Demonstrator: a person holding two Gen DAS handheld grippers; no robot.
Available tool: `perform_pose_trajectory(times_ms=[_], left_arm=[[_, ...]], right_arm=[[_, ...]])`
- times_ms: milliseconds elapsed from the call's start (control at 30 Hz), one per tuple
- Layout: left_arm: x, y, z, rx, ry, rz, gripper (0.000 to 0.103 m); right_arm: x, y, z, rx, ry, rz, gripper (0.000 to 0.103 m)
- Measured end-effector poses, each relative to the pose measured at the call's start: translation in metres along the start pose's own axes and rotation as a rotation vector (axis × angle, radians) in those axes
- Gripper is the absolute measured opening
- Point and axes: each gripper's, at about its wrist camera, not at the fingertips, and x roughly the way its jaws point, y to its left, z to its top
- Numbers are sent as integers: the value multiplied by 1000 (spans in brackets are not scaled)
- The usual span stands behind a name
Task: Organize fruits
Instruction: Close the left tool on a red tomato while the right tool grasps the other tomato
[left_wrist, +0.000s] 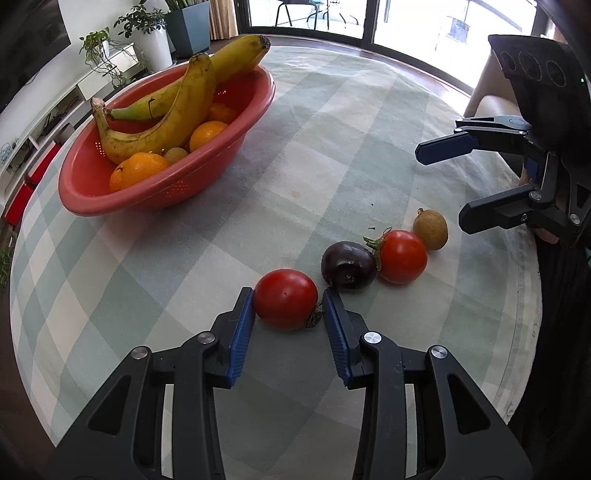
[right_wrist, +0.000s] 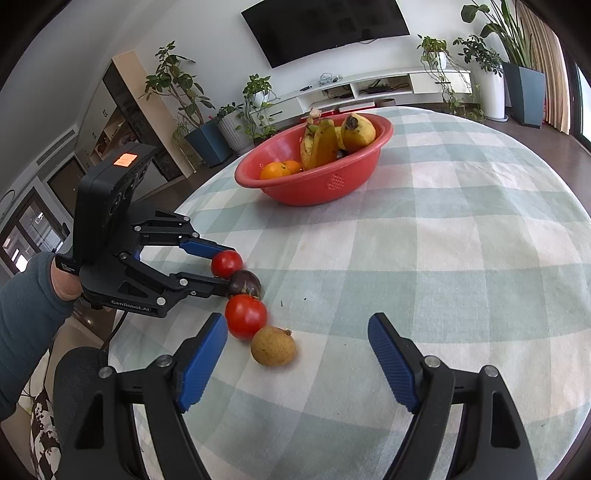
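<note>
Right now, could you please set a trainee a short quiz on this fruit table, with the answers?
1. True or false: the left claw has its pads on either side of a tomato.
2. How many fruits lie loose on the tablecloth, outside the red bowl?
3. Which fruit is nearest the open right claw: A the dark plum, B the brown round fruit, C a banana?

Key: 1 true. 2 four: two tomatoes, the plum and the brown fruit. 3 B.
</note>
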Motion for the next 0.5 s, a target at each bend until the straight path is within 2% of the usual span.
perform_pose_trajectory(times_ms=[233,333,433,500], left_arm=[[-12,-9,-19,-120,-53,3,35],[-22,-10,-30,-223,-97,8,35],[-39,-8,-41,-348,-176,6,30],[-48,-9,-46,-418,-218,8,30]], right_arm=[[0,15,0,-82,2,0,78],[2,23,1,-120,20,2,76],[4,31,6,-158,46,-10,73],[9,38,10,-192,77,-26,72]])
